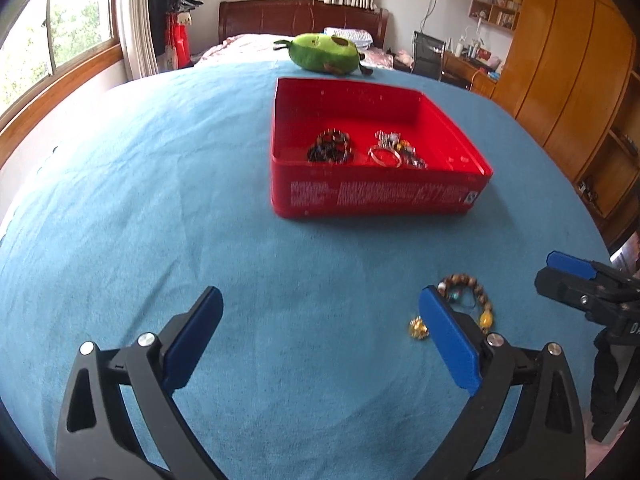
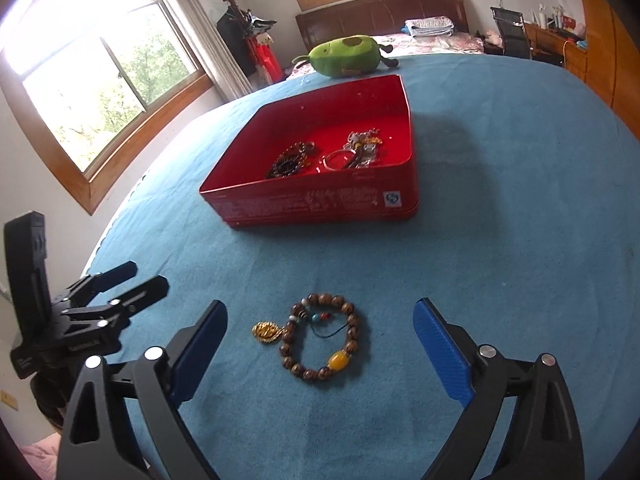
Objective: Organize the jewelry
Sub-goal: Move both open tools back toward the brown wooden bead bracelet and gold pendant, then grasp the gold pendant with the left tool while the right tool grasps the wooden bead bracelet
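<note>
Two grippers hang over a big blue cloth with a red box on it.

Inside the box lie dark beads and shiny silver pieces. The brown bead bracelet lies flat on the cloth, between the right gripper's wide-spread fingers, not touching them. The left gripper is spread wide too, holding nothing, just beside the bracelet.

Bracelet before tin

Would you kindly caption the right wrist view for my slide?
Open right gripper poised over a wooden bead bracelet on the blue cloth, red tin beyond.
</note>
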`<state>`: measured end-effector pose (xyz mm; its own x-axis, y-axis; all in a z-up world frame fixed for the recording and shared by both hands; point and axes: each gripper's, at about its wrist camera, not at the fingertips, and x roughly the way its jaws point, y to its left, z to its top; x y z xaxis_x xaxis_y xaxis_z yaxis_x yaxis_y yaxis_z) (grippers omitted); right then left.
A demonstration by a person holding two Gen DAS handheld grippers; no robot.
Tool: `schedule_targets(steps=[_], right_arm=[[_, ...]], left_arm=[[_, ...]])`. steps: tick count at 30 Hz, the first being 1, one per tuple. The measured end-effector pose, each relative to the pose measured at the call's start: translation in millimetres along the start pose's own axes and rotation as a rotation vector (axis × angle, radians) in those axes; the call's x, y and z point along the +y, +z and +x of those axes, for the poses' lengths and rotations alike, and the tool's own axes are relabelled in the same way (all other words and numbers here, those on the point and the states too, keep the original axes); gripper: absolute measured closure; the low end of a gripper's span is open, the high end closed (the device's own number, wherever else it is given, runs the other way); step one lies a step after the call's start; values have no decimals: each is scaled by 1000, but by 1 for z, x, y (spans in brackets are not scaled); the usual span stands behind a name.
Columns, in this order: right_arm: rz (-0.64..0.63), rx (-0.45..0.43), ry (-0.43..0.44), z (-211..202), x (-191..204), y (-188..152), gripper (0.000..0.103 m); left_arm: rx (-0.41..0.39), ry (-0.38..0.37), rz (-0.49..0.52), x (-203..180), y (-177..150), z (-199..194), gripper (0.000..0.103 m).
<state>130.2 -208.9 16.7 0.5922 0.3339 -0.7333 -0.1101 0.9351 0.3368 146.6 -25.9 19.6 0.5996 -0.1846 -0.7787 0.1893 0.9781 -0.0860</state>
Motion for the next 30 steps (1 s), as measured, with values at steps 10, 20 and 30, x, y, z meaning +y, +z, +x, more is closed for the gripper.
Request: schedule_targets(steps=[10,20,30], right_arm=[[-80,169,31,33,21,-31,56],[50,192,-22,41,-5,-30,56],[21,199,-107,67,-5,-23,82]], left_arm=[[77,11,-17,2,-22,13,5],[98,-5,-5,-8,-32,18,5],[108,-15,-5,-13,-30,21,5]])
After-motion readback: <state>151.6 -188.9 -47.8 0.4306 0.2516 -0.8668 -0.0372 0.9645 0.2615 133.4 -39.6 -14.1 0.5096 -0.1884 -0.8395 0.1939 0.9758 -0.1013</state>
